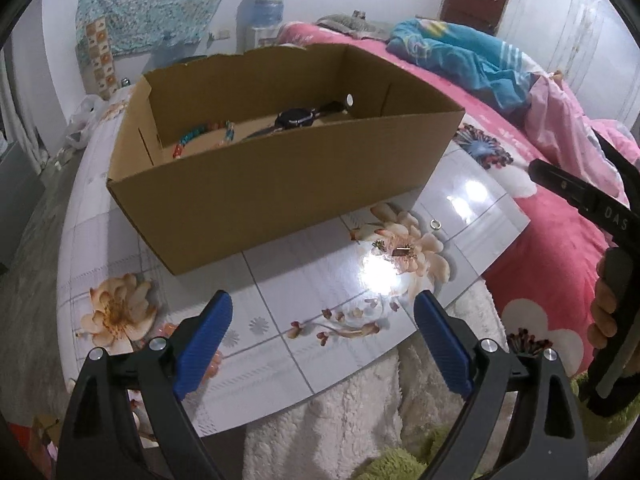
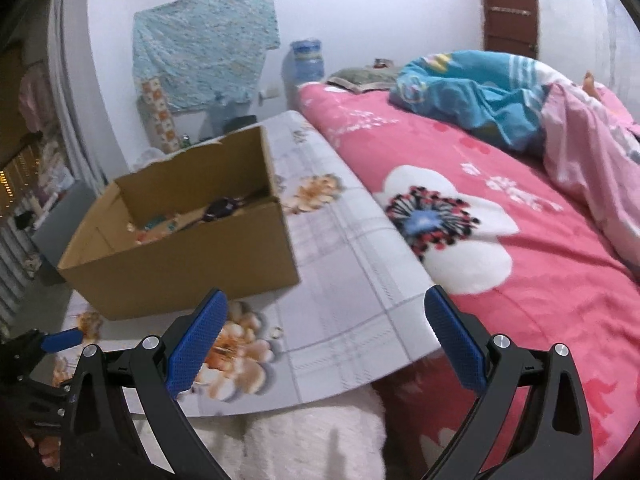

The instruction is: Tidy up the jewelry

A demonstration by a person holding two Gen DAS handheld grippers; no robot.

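Note:
An open cardboard box (image 1: 280, 184) stands on a glossy floral board (image 1: 304, 360). Inside lie a black watch (image 1: 298, 117) and a beaded bracelet (image 1: 192, 138). A small ring (image 1: 435, 224) and a small dark piece (image 1: 402, 251) lie on the board in front of the box. My left gripper (image 1: 324, 344) is open and empty above the board's near edge. My right gripper (image 2: 326, 344) is open and empty, over the board's right edge; the box (image 2: 180, 264) with the watch (image 2: 222, 207) is to its left. The right gripper's body (image 1: 580, 196) shows at the left view's right side.
A bed with a pink floral blanket (image 2: 500, 240) lies right of the board, with blue bedding (image 2: 472, 92) on it. A white fluffy cover (image 1: 340, 432) is under the board's near edge. A water bottle (image 1: 268, 4) stands by the far wall.

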